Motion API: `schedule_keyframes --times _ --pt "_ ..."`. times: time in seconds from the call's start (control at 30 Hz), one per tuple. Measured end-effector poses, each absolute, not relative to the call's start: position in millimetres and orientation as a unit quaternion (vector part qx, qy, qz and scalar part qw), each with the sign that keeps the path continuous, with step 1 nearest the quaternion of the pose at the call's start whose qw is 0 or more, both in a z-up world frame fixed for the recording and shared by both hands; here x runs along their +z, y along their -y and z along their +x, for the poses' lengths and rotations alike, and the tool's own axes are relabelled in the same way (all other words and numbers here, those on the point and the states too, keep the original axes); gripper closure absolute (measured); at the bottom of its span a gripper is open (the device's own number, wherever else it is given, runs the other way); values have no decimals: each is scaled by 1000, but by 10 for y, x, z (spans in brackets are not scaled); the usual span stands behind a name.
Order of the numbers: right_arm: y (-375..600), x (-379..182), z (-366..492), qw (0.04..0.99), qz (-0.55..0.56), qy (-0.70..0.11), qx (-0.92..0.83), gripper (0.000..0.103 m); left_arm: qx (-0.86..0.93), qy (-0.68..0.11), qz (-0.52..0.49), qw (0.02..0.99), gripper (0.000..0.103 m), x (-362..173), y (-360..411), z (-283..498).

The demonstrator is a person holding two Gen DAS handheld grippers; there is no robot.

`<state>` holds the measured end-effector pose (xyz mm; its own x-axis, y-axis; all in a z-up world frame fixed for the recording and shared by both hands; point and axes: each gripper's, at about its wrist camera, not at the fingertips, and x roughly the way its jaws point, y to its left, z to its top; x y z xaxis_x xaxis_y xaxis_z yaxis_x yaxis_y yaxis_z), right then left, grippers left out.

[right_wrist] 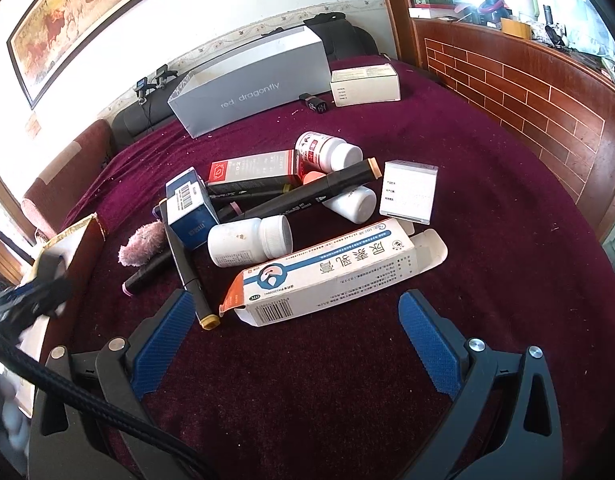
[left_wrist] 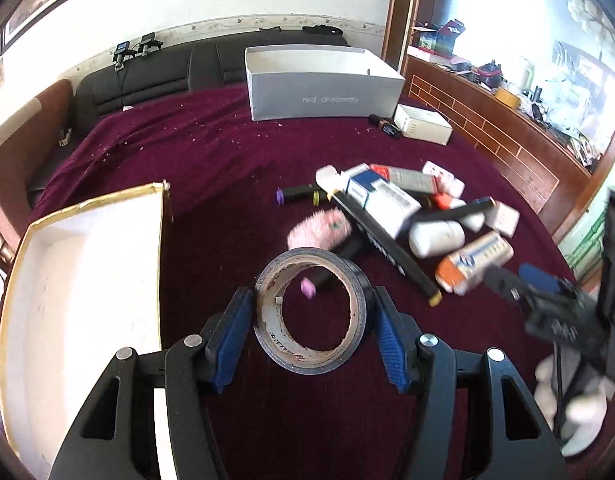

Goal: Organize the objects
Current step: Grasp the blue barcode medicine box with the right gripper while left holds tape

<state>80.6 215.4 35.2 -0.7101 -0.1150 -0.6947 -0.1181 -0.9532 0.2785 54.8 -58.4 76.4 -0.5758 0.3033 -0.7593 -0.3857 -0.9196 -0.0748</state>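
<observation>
My left gripper [left_wrist: 311, 312] is shut on a roll of black tape [left_wrist: 311, 316], held above the maroon cloth beside a white open box [left_wrist: 87, 280] at the left. A pile of objects lies beyond: markers [left_wrist: 303, 196], a pink fluffy item [left_wrist: 319, 230], medicine boxes [left_wrist: 381, 200] and white bottles [left_wrist: 435, 238]. My right gripper [right_wrist: 291, 316] is open and empty just in front of a long white, blue and orange medicine box [right_wrist: 331, 272]. Behind it lie a white bottle [right_wrist: 249, 246], black markers [right_wrist: 307, 196] and a blue box [right_wrist: 189, 208]. The right gripper [left_wrist: 507, 280] also shows blurred in the left wrist view.
A grey open shoebox [left_wrist: 323, 92] stands at the back, also in the right wrist view [right_wrist: 251, 92]. A small white carton [right_wrist: 365, 84] and a black item [right_wrist: 315, 102] lie beside it. A wooden ledge [right_wrist: 527, 92] with clutter runs along the right. A sofa edge [left_wrist: 23, 148] is at the left.
</observation>
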Motion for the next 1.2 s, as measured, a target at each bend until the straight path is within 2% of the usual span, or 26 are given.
schedule_keyframes --times 0.33,0.53,0.67,0.73,0.8,1.03,1.2 --pt "-2035 458 833 29 -394 -106 912 0 886 2 -413 211 49 665 842 852" --pt "-1828 1127 764 -48 -373 -93 922 0 896 41 -397 195 49 826 1161 1050" --pt "-1601 1232 267 -87 -416 -97 900 1 898 64 -389 196 49 910 1322 1197" --pt "-1470 1153 3 -70 -446 -67 890 9 902 64 -382 191 49 956 1420 1270" --pt "-1406 1061 -173 -66 -472 -63 877 24 905 62 -379 184 49 977 1526 1312" --pt "-1179 865 -493 -32 -500 10 865 25 901 75 -390 174 49 868 1767 1237" --pt "-1161 706 -686 -26 -523 16 852 43 897 84 -399 172 49 773 1843 1148"
